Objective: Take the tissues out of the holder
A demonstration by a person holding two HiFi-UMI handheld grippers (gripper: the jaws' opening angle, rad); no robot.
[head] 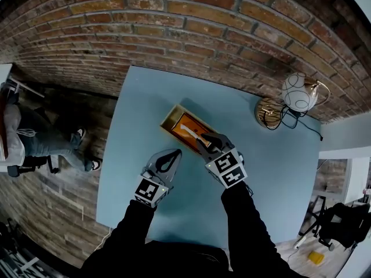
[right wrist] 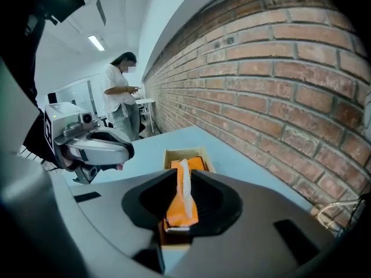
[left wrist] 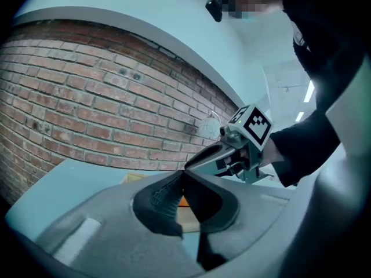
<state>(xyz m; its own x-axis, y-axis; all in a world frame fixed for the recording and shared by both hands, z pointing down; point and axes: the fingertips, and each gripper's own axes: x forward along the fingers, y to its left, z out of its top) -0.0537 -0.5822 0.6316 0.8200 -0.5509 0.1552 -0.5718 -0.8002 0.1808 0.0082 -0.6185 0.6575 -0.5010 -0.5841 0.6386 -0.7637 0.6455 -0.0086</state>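
A wooden holder (head: 171,116) lies on the blue table (head: 139,97) with an orange tissue pack (head: 184,135) in it; a white tissue (head: 190,131) sticks up from the pack's slot. My right gripper (head: 201,139) points down at the pack's near end. In the right gripper view (right wrist: 185,172) its jaws stand a little apart, and the tissue (right wrist: 186,194) shows in the narrow gap without the pads pressing it. My left gripper (head: 169,157) hovers left of the holder's near corner with its tips together and nothing between them (left wrist: 182,171).
A white globe lamp (head: 299,91) and a gold wire bowl (head: 268,112) with a cable sit at the table's far right corner. A brick wall (head: 174,28) runs behind the table. One person sits at the left (head: 29,138); another stands farther off (right wrist: 119,91).
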